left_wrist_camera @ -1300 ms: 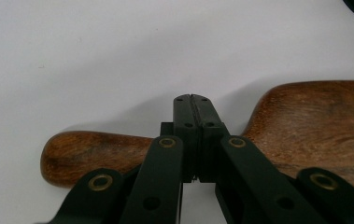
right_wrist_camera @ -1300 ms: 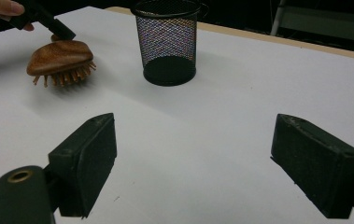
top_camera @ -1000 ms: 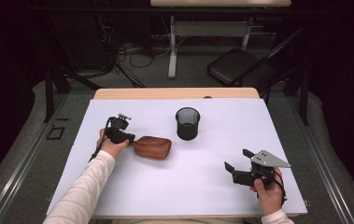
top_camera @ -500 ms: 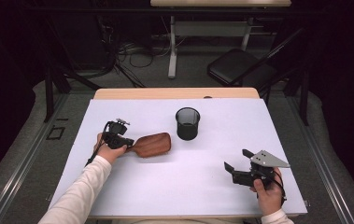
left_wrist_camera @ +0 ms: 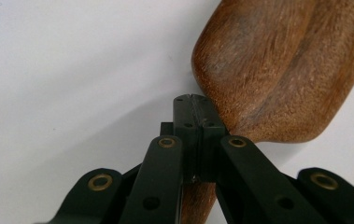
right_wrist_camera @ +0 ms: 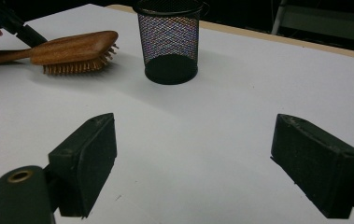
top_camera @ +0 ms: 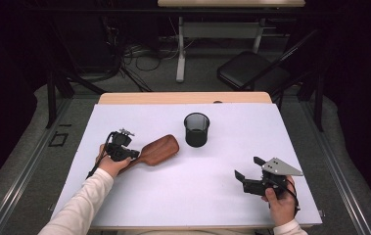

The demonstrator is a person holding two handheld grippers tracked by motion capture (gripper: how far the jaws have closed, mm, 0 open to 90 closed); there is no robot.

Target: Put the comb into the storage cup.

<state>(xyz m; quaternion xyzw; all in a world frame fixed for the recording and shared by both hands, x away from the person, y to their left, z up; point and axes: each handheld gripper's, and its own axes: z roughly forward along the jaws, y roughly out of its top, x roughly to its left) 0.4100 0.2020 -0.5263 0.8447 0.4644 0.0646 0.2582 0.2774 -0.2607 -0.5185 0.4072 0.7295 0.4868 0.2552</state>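
A wooden hairbrush (top_camera: 161, 147) lies left of the table's middle, bristles down, its head pointing to the far right. My left gripper (top_camera: 133, 154) is shut on its thin handle. In the left gripper view the jaws (left_wrist_camera: 193, 100) press together over the handle, with the brush's brown back (left_wrist_camera: 277, 70) just beyond. A black mesh cup (top_camera: 196, 129) stands upright to the right of the brush head. My right gripper (top_camera: 248, 168) rests near the front right, open with nothing in it. Its view (right_wrist_camera: 193, 158) faces the cup (right_wrist_camera: 171, 39), the brush (right_wrist_camera: 72, 46) and the left gripper (right_wrist_camera: 20, 30).
The white table top (top_camera: 222, 205) has bare room between the two hands. A wooden edge strip (top_camera: 183, 98) runs along the far side. Beyond it stand a folding chair (top_camera: 251, 71) and a desk frame (top_camera: 180, 49) with cables on the floor.
The left hand has shifted slightly toward the near left, and the brush has turned with it, its head now angled toward the far right. The right hand has not moved.
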